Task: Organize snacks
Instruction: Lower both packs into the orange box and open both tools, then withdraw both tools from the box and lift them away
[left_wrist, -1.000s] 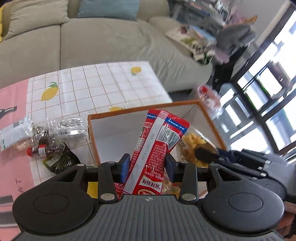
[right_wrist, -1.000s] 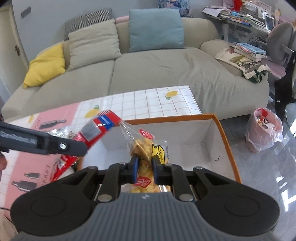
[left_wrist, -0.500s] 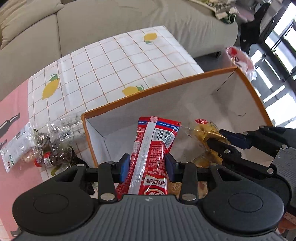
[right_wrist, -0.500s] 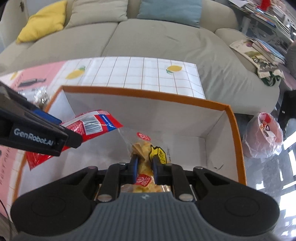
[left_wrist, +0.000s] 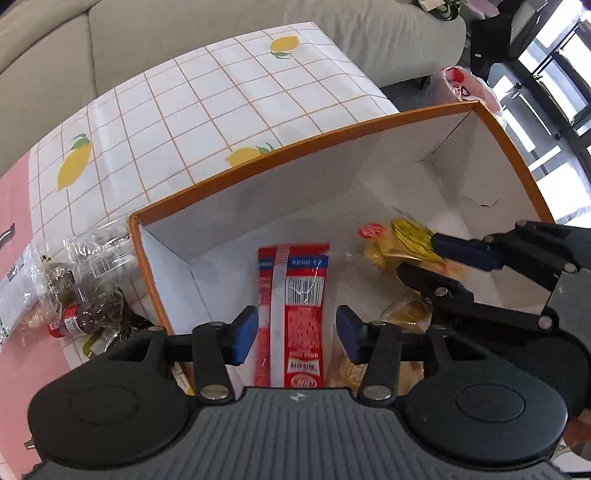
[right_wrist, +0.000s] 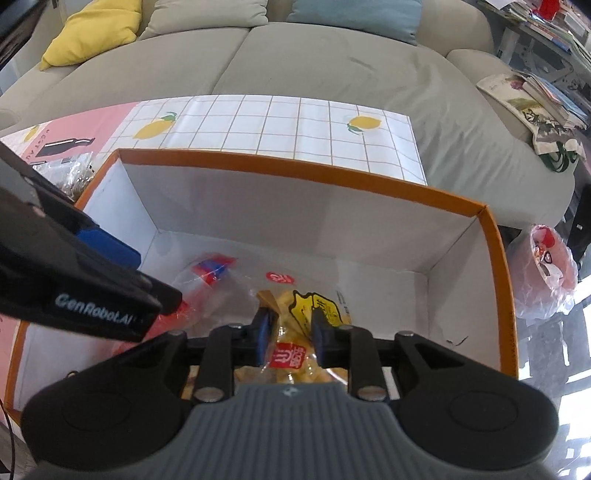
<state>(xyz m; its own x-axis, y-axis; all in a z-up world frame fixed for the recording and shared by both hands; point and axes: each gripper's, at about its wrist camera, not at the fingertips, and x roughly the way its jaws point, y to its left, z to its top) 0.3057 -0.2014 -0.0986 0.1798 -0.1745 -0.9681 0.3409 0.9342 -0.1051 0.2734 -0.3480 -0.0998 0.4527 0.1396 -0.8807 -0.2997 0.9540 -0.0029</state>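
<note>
red pkt (left_wrist: 291, 314) btm hidden by tongs | loose snacks (left_wrist: 74, 295) blurry, unreadable

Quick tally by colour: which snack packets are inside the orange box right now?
Red packet: 1
Yellow chip bag: 1
Total: 2 visible in the orange box; anything beneath them is hidden.

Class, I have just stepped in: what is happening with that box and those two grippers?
A person is sorting snacks into an orange-rimmed box. The left gripper is open, and the red packet lies on the box floor between its fingers. The right gripper reaches into the box around the yellow snack bag, seemingly gripping it loosely. More packets wait on the table beside the box.
</note>
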